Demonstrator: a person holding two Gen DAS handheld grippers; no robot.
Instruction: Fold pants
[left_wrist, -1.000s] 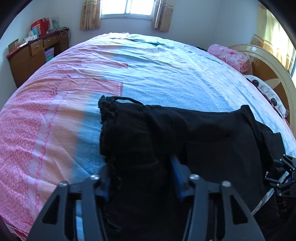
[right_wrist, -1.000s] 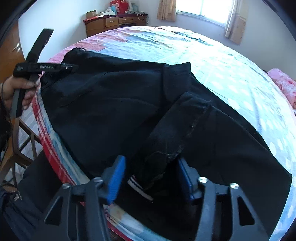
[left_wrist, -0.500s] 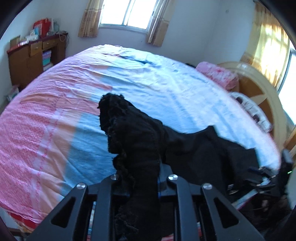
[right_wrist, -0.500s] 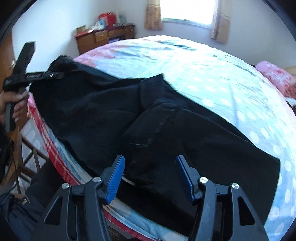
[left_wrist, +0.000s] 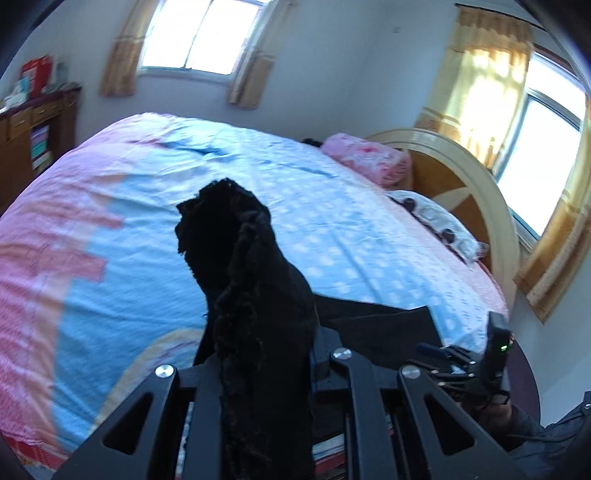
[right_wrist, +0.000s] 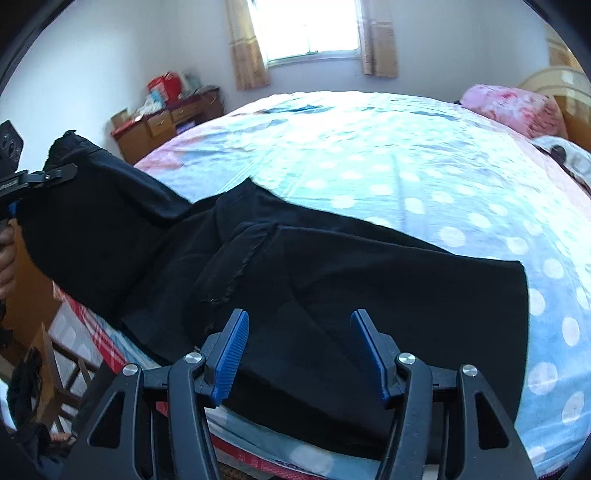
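Black pants (right_wrist: 332, 266) lie across the near edge of the bed, with one end raised at the left. My left gripper (left_wrist: 264, 339) is shut on that end, and a bunch of black cloth (left_wrist: 236, 258) stands up between its fingers and hides the tips. In the right wrist view the left gripper (right_wrist: 37, 177) is at the far left, holding the cloth above the mattress. My right gripper (right_wrist: 299, 350) hovers open over the middle of the pants, with its blue pads (right_wrist: 231, 354) apart and gripping nothing. The right gripper (left_wrist: 461, 362) also shows low on the right in the left wrist view.
The bed (right_wrist: 406, 166) has a blue dotted sheet with a pink part (left_wrist: 44, 266) at the left. A pink pillow (left_wrist: 369, 162) and a wooden headboard (left_wrist: 461, 177) are at the far right. A wooden dresser (right_wrist: 166, 122) stands by the wall, and a chair (right_wrist: 48, 369) by the bed's near edge.
The left gripper closed on the end of the pants and lifted it off the bed. The right gripper stayed open, rolled, and drew away from the fold it straddled.
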